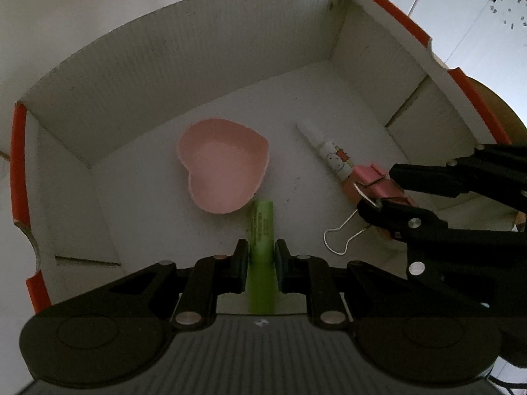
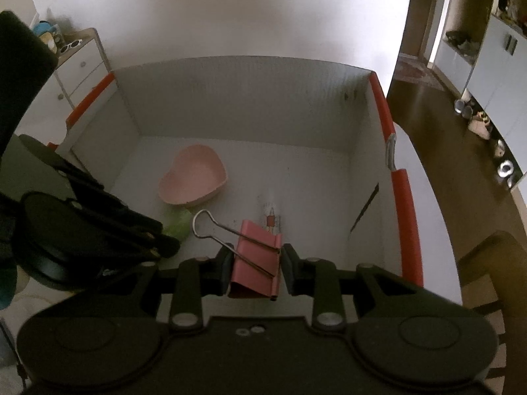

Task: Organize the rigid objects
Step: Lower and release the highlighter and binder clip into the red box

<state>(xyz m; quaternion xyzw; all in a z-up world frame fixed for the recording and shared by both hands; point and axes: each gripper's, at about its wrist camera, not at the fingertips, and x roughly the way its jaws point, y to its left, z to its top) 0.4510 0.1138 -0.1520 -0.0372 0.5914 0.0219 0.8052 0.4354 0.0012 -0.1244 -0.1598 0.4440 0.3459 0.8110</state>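
Light: dim, soft, indoor, no hard shadows | Brightest: pale wall above white cardboard box with orange rim (image 2: 400,197) | Gripper bodies near-black, detail lost | Distortion: strong fisheye, box walls bowed, dark corners | Blur: green cylindrical tube (image 2: 179,225) soft in right view; centre fairly sharp

I see a plain white wall (image 2: 230,10) straight ahead. Left of it stands a small white cabinet (image 2: 77,72) with round knobs and clutter on top. Right of the wall, a dark brown floor (image 2: 438,125) runs toward a bright doorway (image 2: 439,33), with white cupboards (image 2: 494,65) beyond. The light is dim.
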